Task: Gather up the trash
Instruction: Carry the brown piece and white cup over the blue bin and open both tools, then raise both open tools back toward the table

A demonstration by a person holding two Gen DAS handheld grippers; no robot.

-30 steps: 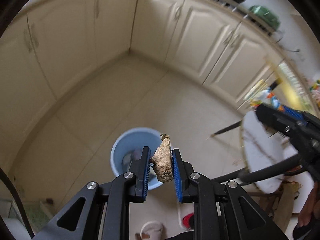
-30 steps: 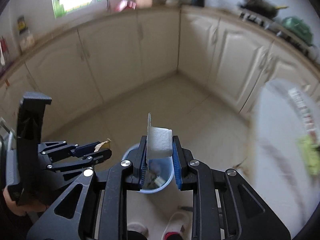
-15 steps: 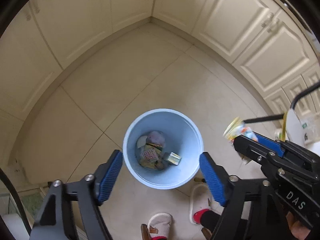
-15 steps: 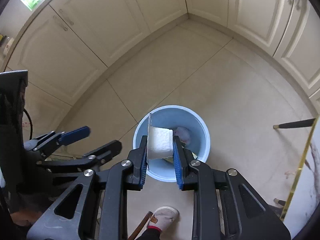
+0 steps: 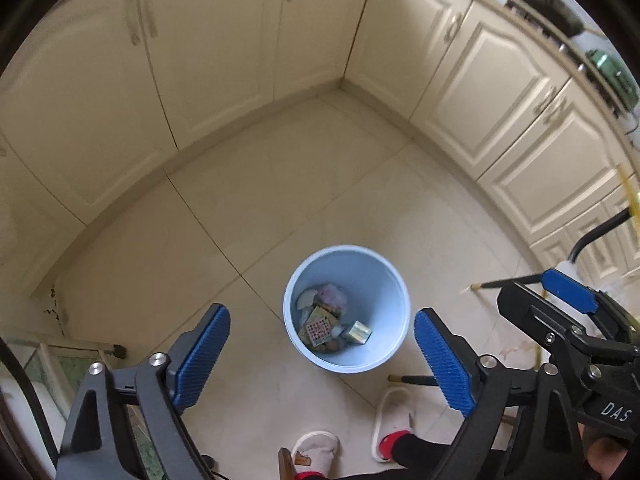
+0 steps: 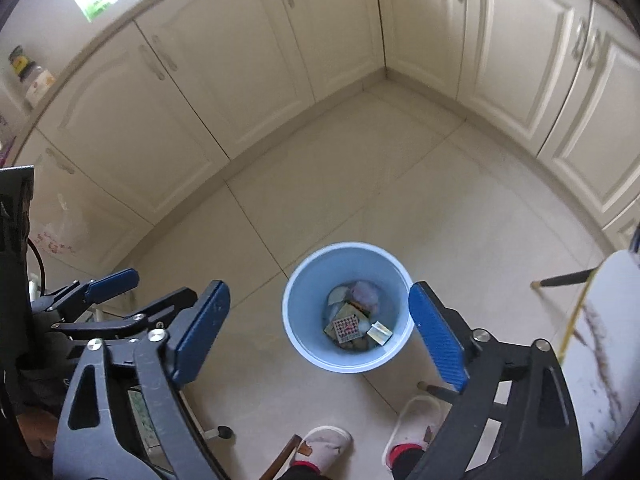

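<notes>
A light blue trash bin [image 5: 384,280] stands on the tiled floor below both grippers and holds several pieces of trash [image 5: 328,322], among them a small patterned box. It also shows in the right wrist view [image 6: 312,292] with the trash [image 6: 352,320] inside. My left gripper [image 5: 322,354] is open and empty above the bin, its blue pads wide apart. My right gripper [image 6: 320,326] is open and empty too, also above the bin. The right gripper shows at the right edge of the left wrist view [image 5: 568,308]. The left gripper shows at the left of the right wrist view [image 6: 116,296].
Cream kitchen cabinets [image 5: 224,40] line the floor's far sides and meet in a corner. The person's slippered feet [image 5: 392,420] stand just in front of the bin. A white round table [image 6: 600,340] with dark legs is at the right.
Both grippers have opened over the bin. The left let go of the brownish lump first, then the right let go of the white piece. Both views now look down at the bin.
</notes>
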